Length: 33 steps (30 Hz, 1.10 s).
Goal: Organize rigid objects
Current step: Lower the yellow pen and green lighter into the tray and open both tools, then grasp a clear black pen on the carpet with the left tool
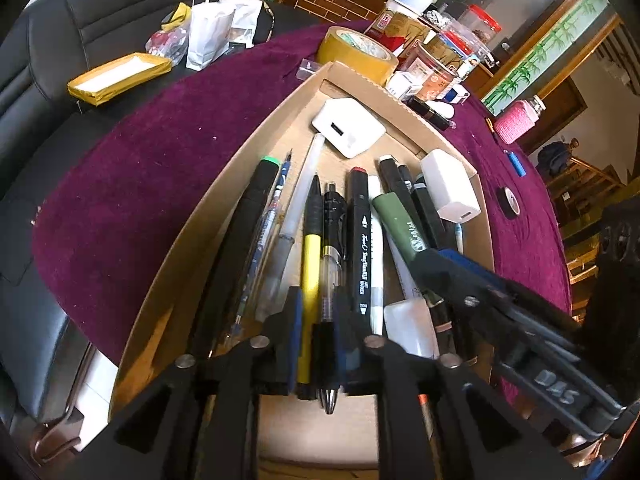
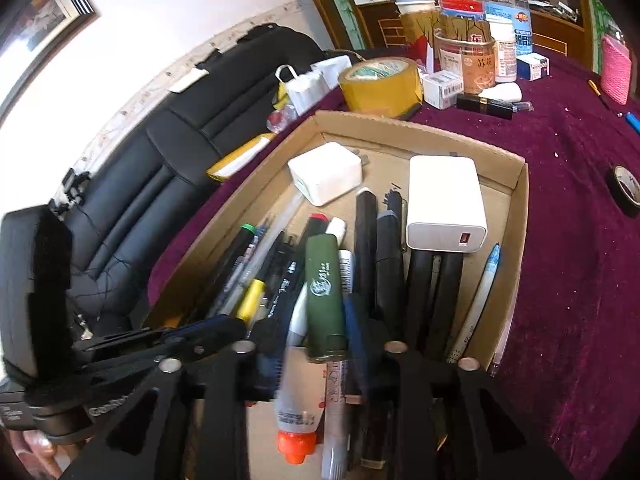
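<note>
Left gripper [image 1: 318, 344] low over the near end of the cardboard box [image 1: 172, 240], fingers [image 1: 294, 320] closed on a clear-barrel black pen [image 1: 330, 312] and a yellow-and-black pen [image 1: 310, 280] lying side by side; pen tip sticking back toward the camera. Right gripper [image 2: 318, 344] just beside it on the right, fingers [image 2: 356, 320] clamped on a dark green marker [image 2: 325, 296], with a grey orange-capped marker [image 2: 296, 412] and a white marker [image 2: 334, 420] underneath, close to the lens. Right gripper's body visible in the left wrist view as a black arm crossing the box's right side.

Rest of box: pens and markers laid roughly parallel, lengthwise. Black green-capped marker [image 1: 256, 200] at far left, black red-capped marker [image 1: 362, 240] mid-row, several black ones at right. Light blue pen [image 2: 486, 280] along the right wall. White charger [image 1: 450, 186] resting on the black pens at right. Flat white adapter [image 1: 348, 126] at the far end of the box.

Beyond, on the purple-clothed counter [image 1: 160, 140]: yellow tape roll [image 1: 356, 54] touching the far box wall, black lipstick tube [image 2: 486, 106], black tape roll [image 2: 626, 186] well apart at right, jars and cartons [image 2: 476, 60] clustered at the back. Black sofa [image 2: 140, 160] left of the counter, white paper bag [image 1: 210, 34] on it.
</note>
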Tool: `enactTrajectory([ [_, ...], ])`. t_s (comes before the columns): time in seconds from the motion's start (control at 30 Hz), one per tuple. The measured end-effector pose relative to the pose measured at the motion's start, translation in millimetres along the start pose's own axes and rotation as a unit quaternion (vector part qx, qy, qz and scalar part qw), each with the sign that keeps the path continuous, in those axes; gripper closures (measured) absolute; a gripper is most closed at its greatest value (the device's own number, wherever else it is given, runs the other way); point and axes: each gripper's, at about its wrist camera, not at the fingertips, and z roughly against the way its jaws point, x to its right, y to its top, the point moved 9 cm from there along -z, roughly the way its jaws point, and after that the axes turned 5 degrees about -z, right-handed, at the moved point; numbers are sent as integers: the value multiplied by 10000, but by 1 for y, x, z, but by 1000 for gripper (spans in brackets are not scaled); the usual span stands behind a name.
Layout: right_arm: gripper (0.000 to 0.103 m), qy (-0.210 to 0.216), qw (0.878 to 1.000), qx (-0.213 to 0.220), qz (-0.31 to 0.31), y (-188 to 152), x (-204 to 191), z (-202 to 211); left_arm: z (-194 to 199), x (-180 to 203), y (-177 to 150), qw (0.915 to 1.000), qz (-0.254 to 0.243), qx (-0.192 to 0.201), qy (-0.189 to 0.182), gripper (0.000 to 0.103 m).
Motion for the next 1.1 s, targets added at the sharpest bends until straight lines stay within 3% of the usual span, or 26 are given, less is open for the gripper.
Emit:
enactTrajectory([
  [0.03, 60, 82, 9999, 78, 17, 1, -1, 6, 1, 1, 0, 10000, -1, 16, -8, 77],
  [0.33, 59, 851, 9951, 444, -245, 3, 22, 69, 19, 41, 3, 9982, -476, 350, 71, 68],
  [0.57, 59, 481, 9932, 877, -594, 30, 97, 111, 12, 133, 11, 9872, -1522, 430, -224, 53],
  [0.6, 59, 442, 9923, 939, -671, 38, 111, 116, 4, 155, 12, 9835, -1754, 338, -292, 48],
  [0.7, 59, 300, 9894, 1086, -921, 56, 144, 125, -23, 200, 10, 9764, -2061, -85, -640, 48],
  [0.77, 59, 250, 9856, 1225, -1141, 66, 168, 130, -44, 216, 9, 9734, -2168, -340, -661, 48],
  [0.9, 59, 251, 9782, 1453, -1465, 75, 199, 132, -94, 221, 12, 9729, -2139, -855, -176, 48],
  [1.0, 59, 278, 9773, 1436, -1535, 72, 210, 129, -103, 215, 15, 9726, -2189, -755, 197, 49],
  [1.1, 59, -13, 9790, 1430, -1451, 71, 213, 125, -102, 211, 21, 9713, -2242, -579, 549, 50],
])
